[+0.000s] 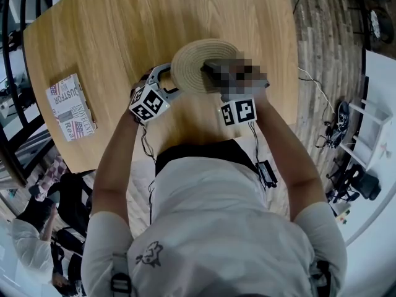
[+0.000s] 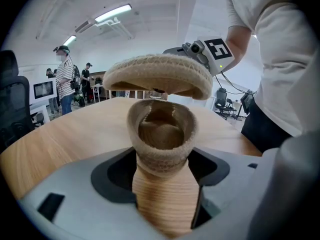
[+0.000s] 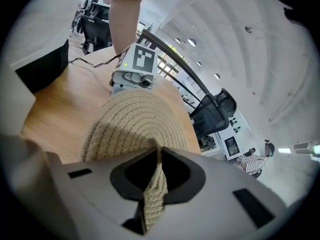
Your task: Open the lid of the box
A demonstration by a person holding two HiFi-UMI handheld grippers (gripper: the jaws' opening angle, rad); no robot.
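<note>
A round woven rope lid (image 1: 199, 64) hangs tilted above the wooden table (image 1: 124, 23), and my right gripper (image 1: 213, 70) is shut on its near rim. In the right gripper view the lid's edge (image 3: 152, 199) is pinched flat between the jaws of the right gripper (image 3: 155, 194). The small woven basket (image 2: 162, 134) stands uncovered below the lid (image 2: 160, 76). My left gripper (image 2: 165, 181) is shut on the basket's sides, squeezing it slightly oval. In the head view the lid hides the basket, and my left gripper (image 1: 162, 78) reaches under the lid's left edge.
A printed packet (image 1: 71, 107) lies near the table's left edge. Cables (image 1: 257, 144) hang from the grippers over the table's near edge. Black office chairs (image 3: 215, 114) and several people (image 2: 62, 81) are in the room behind.
</note>
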